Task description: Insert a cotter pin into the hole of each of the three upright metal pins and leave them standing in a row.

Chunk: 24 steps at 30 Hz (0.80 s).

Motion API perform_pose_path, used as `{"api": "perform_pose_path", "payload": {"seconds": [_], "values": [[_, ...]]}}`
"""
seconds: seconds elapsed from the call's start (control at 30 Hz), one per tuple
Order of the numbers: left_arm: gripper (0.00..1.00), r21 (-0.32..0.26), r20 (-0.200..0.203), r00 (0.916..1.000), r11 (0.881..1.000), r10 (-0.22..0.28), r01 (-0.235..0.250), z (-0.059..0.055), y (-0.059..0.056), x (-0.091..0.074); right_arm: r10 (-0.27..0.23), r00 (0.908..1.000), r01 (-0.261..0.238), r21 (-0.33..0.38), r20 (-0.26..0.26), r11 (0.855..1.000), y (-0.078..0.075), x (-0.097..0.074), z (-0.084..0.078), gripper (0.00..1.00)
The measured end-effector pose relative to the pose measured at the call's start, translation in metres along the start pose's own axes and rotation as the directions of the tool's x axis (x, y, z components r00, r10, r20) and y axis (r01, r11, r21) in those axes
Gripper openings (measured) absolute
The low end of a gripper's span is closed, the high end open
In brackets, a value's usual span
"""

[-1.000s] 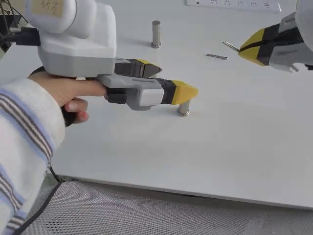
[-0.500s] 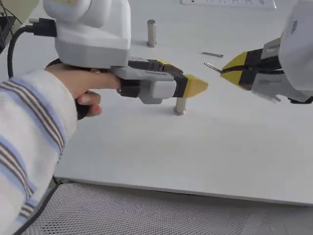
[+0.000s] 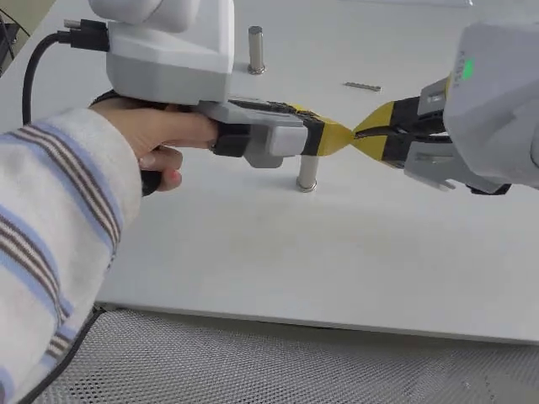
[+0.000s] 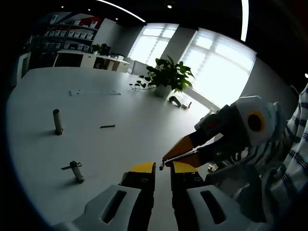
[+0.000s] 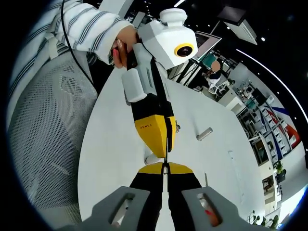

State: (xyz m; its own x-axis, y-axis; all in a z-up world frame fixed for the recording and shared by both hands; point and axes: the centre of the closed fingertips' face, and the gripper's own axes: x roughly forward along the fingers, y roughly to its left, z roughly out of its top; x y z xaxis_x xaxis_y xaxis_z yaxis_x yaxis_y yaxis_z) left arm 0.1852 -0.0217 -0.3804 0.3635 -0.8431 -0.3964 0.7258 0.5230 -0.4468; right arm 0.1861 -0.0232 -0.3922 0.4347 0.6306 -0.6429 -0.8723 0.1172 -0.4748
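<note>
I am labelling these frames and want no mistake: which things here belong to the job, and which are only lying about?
Job: held cotter pin, right gripper, left gripper, loose cotter pin, far metal pin, near metal pin, fitted metal pin.
Lying about: potted plant, grey mesh chair.

We see a smooth matt table (image 3: pixel 253 252); dull-gleaming metal in the upright pin (image 3: pixel 307 174) and cotter pin (image 4: pixel 178 158); matt plastic on the left tool (image 3: pixel 341 138) and right tool (image 3: pixel 365 135); a knit cloth sleeve (image 3: pixel 50 219).
</note>
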Motion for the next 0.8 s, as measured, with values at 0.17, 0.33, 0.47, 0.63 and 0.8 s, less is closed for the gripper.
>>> {"api": "perform_pose_path", "payload": {"seconds": [0.17, 0.33, 0.47, 0.63, 0.8], "values": [[0.00, -0.018, -0.003, 1.0000, 1.000, -0.009, 0.009, -0.0014, -0.0006, 0.0004, 0.004, 1.0000, -0.004, -0.006, -0.001, 1.000, 0.0029, -0.0021, 0.0014, 0.00], [0.00, -0.033, -0.016, 0.9997, 0.999, -0.020, 0.019, -0.0035, -0.0001, 0.0018, 0.006, 1.0000, -0.006, -0.009, 0.000, 1.000, 0.0052, -0.0024, 0.0026, 0.00], [0.00, -0.056, -0.015, 0.9997, 0.998, -0.022, 0.021, -0.0042, -0.0005, 0.0018, 0.006, 1.0000, -0.006, -0.016, -0.002, 1.000, 0.0061, -0.0025, 0.0037, 0.00], [0.00, -0.072, -0.033, 0.9985, 0.997, -0.045, 0.042, -0.0061, -0.0019, -0.0009, 0.010, 0.9999, -0.010, -0.013, 0.005, 1.000, 0.0076, -0.0037, 0.0064, 0.00], [0.00, -0.089, -0.022, 0.9992, 0.996, -0.034, 0.032, -0.0050, -0.0035, -0.0024, 0.004, 1.0000, -0.004, -0.025, 0.004, 1.000, 0.0069, -0.0043, 0.0076, 0.00]]}}
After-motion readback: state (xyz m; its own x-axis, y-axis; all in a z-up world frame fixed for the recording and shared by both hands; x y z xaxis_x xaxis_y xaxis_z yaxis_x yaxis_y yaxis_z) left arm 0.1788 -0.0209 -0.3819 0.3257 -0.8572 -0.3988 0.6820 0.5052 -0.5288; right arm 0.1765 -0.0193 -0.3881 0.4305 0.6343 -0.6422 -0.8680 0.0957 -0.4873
